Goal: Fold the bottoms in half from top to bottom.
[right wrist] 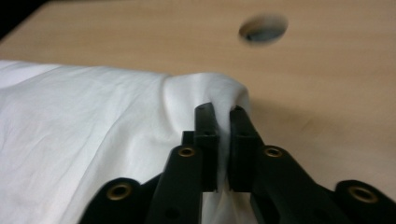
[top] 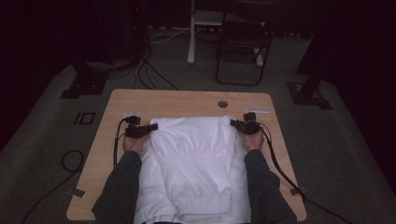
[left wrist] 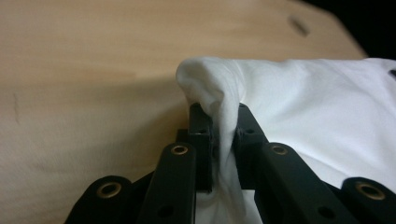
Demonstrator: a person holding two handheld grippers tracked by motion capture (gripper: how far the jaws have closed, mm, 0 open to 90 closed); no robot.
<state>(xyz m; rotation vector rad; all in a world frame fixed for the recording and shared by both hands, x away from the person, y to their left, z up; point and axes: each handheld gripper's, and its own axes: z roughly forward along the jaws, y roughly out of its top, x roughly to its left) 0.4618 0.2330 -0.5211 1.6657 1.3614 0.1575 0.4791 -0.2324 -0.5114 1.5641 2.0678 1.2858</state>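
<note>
A white garment (top: 194, 158) lies folded on the wooden table (top: 177, 99), its far edge facing away from the person. My left gripper (top: 153, 126) is at the garment's far left corner, and in the left gripper view the white cloth (left wrist: 224, 93) is pinched between the jaws of that gripper (left wrist: 220, 114). At the far right corner my right gripper (top: 233, 123) is shut on a fold of the same cloth (right wrist: 205, 88), which bunches up around its tips (right wrist: 220, 110). Both corners are lifted slightly off the table.
A round cable hole (top: 222, 104) is in the table behind the garment. Cables (top: 280, 168) trail from both grippers over the table edges. A chair (top: 243, 42) and stand feet are on the floor beyond the table.
</note>
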